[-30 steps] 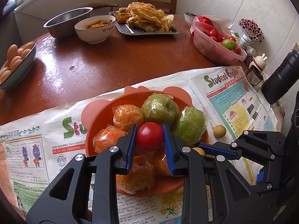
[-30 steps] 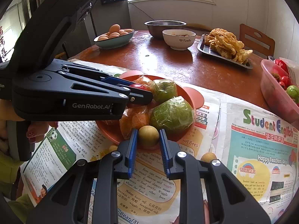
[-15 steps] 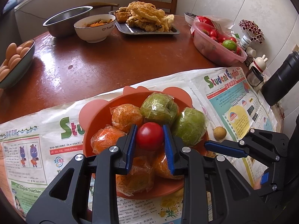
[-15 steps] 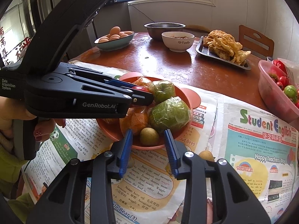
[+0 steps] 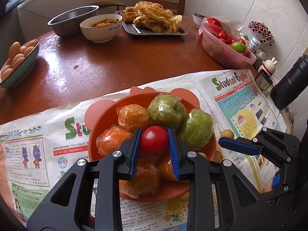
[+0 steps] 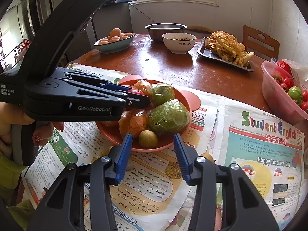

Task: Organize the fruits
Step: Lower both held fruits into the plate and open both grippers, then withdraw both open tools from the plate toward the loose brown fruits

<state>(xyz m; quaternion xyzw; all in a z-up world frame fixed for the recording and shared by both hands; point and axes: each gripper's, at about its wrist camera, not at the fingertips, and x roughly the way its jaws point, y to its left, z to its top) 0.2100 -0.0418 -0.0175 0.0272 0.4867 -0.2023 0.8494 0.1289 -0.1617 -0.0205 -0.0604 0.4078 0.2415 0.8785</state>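
An orange bowl (image 5: pixel 100 134) on newspaper holds wrapped oranges (image 5: pixel 132 116) and wrapped green apples (image 5: pixel 166 107). My left gripper (image 5: pixel 154 141) is shut on a red tomato (image 5: pixel 154 140) and holds it over the bowl; it also shows in the right wrist view (image 6: pixel 140 100). My right gripper (image 6: pixel 153 152) is open and empty, just in front of the bowl (image 6: pixel 154 148). A small brown longan (image 6: pixel 147 138) lies in the bowl's near edge. Another longan (image 5: pixel 227 133) lies on the paper to the right of the bowl.
A pink tub of tomatoes (image 5: pixel 221 52) stands at the right. A bowl of eggs (image 5: pixel 19 65), a steel bowl (image 5: pixel 71 22), a white bowl (image 5: pixel 102 28) and a tray of fried food (image 5: pixel 154 22) stand at the back. A black bottle (image 5: pixel 292 84) is at the far right.
My right gripper has opened, let the longan go into the bowl, and pulled back. My left gripper still holds the tomato over the bowl.
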